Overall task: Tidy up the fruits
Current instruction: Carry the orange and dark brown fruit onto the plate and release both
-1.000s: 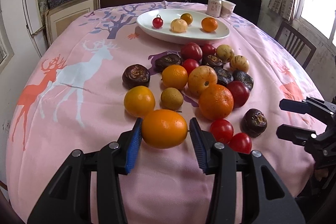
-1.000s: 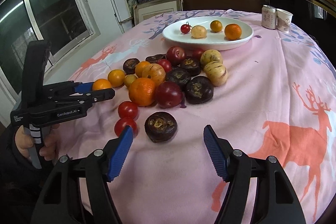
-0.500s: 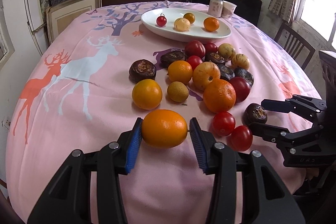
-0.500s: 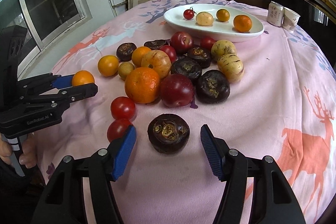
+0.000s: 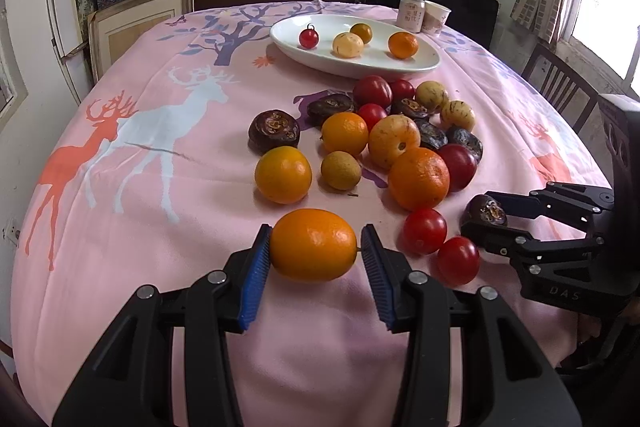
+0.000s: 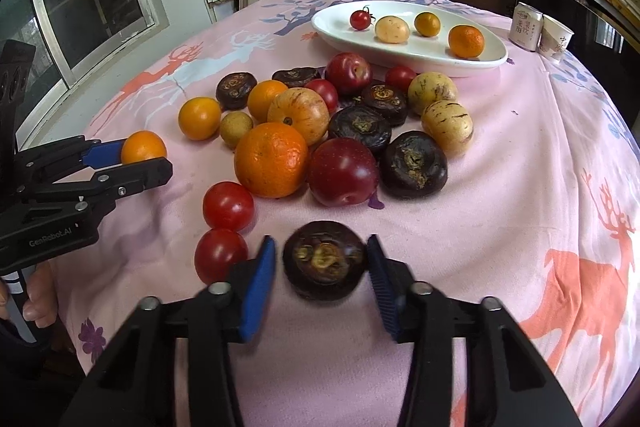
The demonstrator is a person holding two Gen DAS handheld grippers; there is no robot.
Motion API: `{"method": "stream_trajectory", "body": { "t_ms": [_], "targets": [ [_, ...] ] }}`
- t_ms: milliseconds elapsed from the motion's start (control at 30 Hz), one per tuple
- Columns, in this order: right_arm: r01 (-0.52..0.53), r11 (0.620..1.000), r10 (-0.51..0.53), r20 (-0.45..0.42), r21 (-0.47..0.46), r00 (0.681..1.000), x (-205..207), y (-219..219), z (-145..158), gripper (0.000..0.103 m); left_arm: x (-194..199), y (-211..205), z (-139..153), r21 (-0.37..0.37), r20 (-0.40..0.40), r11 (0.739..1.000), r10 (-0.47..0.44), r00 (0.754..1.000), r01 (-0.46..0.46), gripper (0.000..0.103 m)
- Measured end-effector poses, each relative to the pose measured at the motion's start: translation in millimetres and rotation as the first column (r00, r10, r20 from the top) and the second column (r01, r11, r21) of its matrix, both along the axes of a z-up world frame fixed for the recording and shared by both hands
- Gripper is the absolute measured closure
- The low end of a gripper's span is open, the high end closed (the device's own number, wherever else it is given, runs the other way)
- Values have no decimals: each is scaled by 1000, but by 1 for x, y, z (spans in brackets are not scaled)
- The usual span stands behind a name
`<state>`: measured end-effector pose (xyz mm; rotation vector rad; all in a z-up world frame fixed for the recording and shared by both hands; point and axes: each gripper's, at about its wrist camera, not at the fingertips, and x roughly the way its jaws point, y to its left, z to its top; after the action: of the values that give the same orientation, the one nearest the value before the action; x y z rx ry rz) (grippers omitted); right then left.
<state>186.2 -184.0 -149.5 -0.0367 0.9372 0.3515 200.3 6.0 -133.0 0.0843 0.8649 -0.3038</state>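
Observation:
My left gripper [image 5: 316,239] is shut on a small oval orange [image 5: 313,245], held just above the pink tablecloth near the front edge. The same orange [image 6: 143,146] shows in the right wrist view, at the left between the left gripper's fingers [image 6: 140,161]. My right gripper [image 6: 320,243] has its jaws closing on a dark brown round fruit [image 6: 325,265], with the blue pads at its two sides. In the left wrist view that fruit [image 5: 489,209] sits between the right gripper's black fingertips [image 5: 478,213]. A white oval plate [image 5: 416,65] at the back holds several small fruits.
A heap of oranges, red plums, dark fruits and yellow striped fruits [image 6: 276,163] lies mid-table. Two red tomatoes [image 6: 228,206] lie just left of my right gripper. A can [image 5: 412,13] and paper cup [image 5: 436,17] stand behind the plate. A chair [image 5: 560,87] is at the right.
My right gripper has come forward and down over the dark brown fruit, and its jaws have narrowed from wide apart to the fruit's sides. The left gripper has kept still with the orange.

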Motion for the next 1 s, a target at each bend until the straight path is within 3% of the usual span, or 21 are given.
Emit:
{"method": "stream_trajectory", "body": {
  "t_ms": [433,667,867,1000],
  "targets": [
    [32,998,-35,57,60,998,-22,-38,19,61,-7,-2,12,-13,16,1000,-12,1000,12,59],
    [123,989,-134,146,84,980,-18,-94,57,61,-6,-21,47,-24,74,997,-72,995,74,59],
    [169,978,-194,245,119,950,8,-139,103,61,36,-46,84,-20,120,995,-90,989,93,59],
    [140,979,-172,233,150,957,60,-139,109,61,86,-70,90,-10,113,996,-86,990,88,58]
  ]
}}
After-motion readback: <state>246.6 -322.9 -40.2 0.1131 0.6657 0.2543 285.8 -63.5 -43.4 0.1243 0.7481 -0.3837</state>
